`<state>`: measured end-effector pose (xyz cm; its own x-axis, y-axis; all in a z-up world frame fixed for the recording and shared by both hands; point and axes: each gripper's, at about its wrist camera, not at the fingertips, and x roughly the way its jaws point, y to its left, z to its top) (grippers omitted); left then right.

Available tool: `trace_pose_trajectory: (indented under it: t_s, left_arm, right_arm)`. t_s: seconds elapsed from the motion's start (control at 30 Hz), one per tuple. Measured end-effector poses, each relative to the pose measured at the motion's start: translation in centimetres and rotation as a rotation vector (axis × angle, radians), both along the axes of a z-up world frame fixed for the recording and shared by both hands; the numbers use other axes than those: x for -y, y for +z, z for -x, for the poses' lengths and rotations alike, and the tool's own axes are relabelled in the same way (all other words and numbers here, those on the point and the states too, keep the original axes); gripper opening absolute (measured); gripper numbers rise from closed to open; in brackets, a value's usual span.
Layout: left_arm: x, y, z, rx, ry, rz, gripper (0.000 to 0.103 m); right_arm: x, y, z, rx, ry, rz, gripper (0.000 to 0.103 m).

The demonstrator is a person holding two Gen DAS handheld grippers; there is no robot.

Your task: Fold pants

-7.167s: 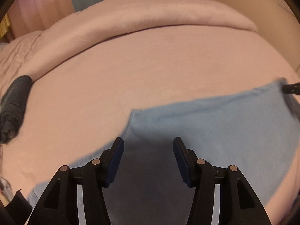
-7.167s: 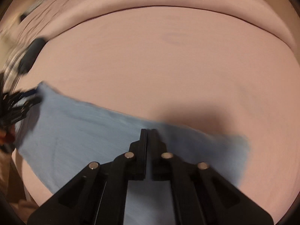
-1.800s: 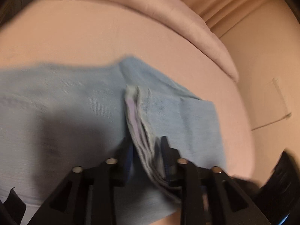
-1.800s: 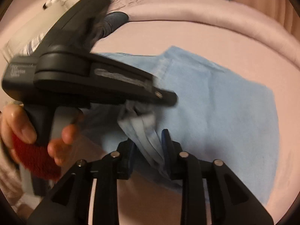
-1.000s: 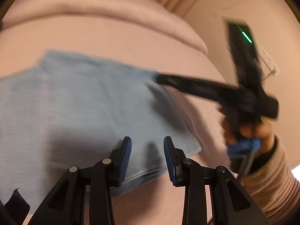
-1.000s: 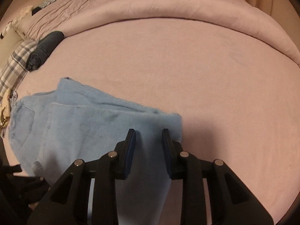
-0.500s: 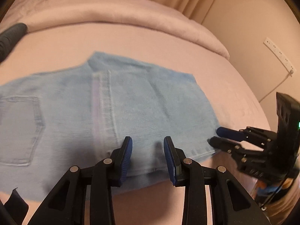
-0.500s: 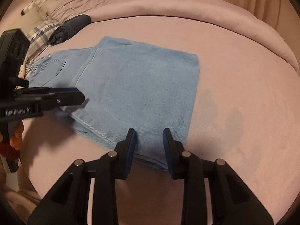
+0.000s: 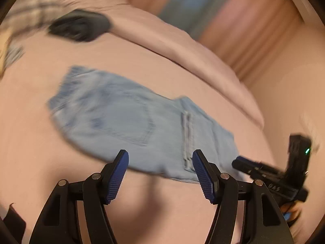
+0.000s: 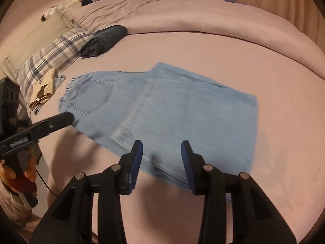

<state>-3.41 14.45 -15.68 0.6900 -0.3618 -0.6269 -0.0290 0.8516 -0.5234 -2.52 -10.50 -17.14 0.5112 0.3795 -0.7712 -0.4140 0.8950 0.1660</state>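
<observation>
Light blue denim pants (image 10: 182, 111) lie folded flat on the pink bed (image 10: 274, 81), back pocket toward the left. My right gripper (image 10: 161, 145) hovers over their near edge with its jaws opening. The fabric shows below the gap, and the pads do not press on it. The left wrist view is blurred. There the pants (image 9: 142, 122) lie just beyond my left gripper (image 9: 160, 156), whose jaws are opening wide with nothing between them. The left gripper (image 10: 67, 118) also reaches in near the pocket end, and the right gripper (image 9: 239, 160) sits by the folded end.
A dark rolled garment (image 10: 103, 39) lies beside a plaid pillow (image 10: 50, 55) at the back left. A folded pink duvet (image 10: 203, 16) runs along the far side. A beige patterned item (image 10: 42, 90) sits near the pillow. A hand (image 10: 12, 170) holds the left gripper.
Both grippers have let go of the pants' hem, and the pants now lie folded. Both jaws have widened, the left far more. The left gripper swung left toward the pocket end.
</observation>
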Motion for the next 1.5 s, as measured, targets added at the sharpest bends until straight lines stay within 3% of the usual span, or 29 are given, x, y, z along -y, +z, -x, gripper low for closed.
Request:
trace_pose_trajectory:
  t_s: [0.17,0.3,0.5,0.83,0.93,1.03,1.07,1.17,1.33,1.5]
  left_arm:
    - [-4.7,-2.2,1.1,-0.042,0.132,0.099,0.069]
    - [-6.3,-3.7,0.4,-0.07,0.171,0.161,0.069]
    - [-7.0,-5.5,-2.2,-0.101,0.174,0.25,0.069]
    - [-6.9,-6.3,-7.3,-0.13,0.186,0.299,0.069]
    - [-6.8,-6.3,-7.4,-0.134,0.203,0.289,0.065]
    - [-7.2,-6.6,-7.2,-0.159,0.234,0.275,0.036]
    - [-7.4,-6.8,-7.1,-0.167,0.24,0.29,0.032]
    - [-7.6,-6.8,-6.9,-0.164,0.241,0.292,0.025]
    - [-6.4,-5.3,-7.1,-0.148,0.221,0.176,0.021]
    - [-5.7,-4.2,-7.4,-0.141,0.203,0.095,0.02]
  right_arm:
    - [-2.0,0.2,-0.3,-0.004,0.039,-0.009,0.039]
    - [-3.2,-0.1,-0.3,-0.02,0.061,-0.004,0.039]
    - [-4.2,-0.2,-0.1,-0.028,0.075,0.0,0.039]
    - [-5.0,-0.2,-0.4,-0.028,0.077,0.004,0.039]
    - [-4.9,-0.2,-0.7,-0.024,0.069,0.007,0.039]
    - [-4.9,-0.4,-1.0,-0.029,0.066,0.007,0.04]
    - [-4.9,-0.5,-1.0,-0.03,0.066,0.01,0.04]
    - [-5.0,-0.7,-1.4,-0.033,0.071,0.014,0.039]
    - [-5.8,-1.0,-2.0,-0.034,0.081,0.029,0.038]
    - [-7.6,-2.9,-2.6,-0.075,0.118,0.083,0.029]
